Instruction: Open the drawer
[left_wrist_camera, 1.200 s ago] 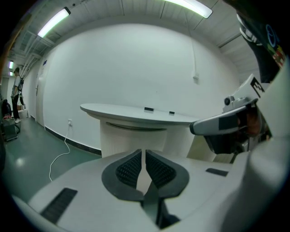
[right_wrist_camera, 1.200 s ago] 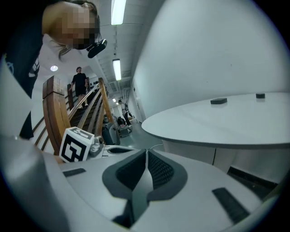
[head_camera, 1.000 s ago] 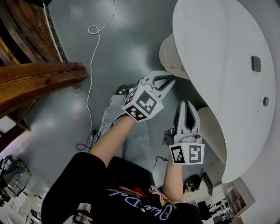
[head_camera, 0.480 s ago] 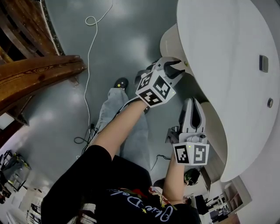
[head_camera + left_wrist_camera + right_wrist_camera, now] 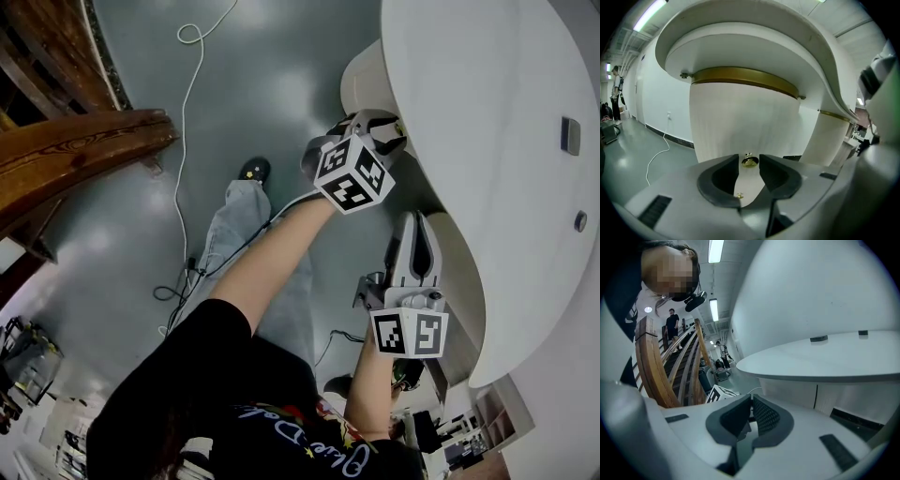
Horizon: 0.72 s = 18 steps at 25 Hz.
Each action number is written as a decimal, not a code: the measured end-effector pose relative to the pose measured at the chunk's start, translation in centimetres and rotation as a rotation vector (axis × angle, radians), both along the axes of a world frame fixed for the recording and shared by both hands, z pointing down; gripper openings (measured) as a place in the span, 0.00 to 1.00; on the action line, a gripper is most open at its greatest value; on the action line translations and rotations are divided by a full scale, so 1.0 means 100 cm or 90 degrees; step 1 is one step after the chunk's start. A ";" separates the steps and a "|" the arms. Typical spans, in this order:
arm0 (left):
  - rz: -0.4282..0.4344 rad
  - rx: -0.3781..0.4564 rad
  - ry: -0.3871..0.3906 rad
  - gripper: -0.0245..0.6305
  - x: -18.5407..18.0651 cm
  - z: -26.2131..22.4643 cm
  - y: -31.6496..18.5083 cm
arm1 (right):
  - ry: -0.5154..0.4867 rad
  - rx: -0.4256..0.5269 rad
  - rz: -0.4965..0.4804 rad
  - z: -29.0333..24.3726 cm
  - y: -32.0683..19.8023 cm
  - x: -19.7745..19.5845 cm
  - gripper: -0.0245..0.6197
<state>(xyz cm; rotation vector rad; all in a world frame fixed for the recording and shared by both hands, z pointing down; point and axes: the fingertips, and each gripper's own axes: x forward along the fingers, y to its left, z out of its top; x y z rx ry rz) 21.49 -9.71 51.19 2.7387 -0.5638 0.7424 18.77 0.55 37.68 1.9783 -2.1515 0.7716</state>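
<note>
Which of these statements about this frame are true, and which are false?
1. The left gripper is clamped on the brass knob. False: its jaws have just been opening and stand apart, and the knob shows in the gap just ahead with no pad pressing on it.
2. The right gripper holds nothing. True.
3. A white cable lies on the floor. True.
4. The knob sits on a dark wooden panel. False: it sits on a white curved front.
</note>
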 end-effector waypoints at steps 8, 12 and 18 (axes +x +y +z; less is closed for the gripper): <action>-0.003 -0.010 -0.005 0.23 0.005 0.006 -0.003 | 0.009 -0.003 0.011 -0.001 0.002 0.006 0.04; -0.004 -0.012 -0.003 0.23 0.007 0.008 -0.003 | 0.017 -0.003 0.011 -0.002 0.002 0.006 0.04; 0.000 -0.011 0.005 0.20 0.007 0.007 -0.002 | 0.023 -0.003 0.009 -0.003 -0.001 0.002 0.04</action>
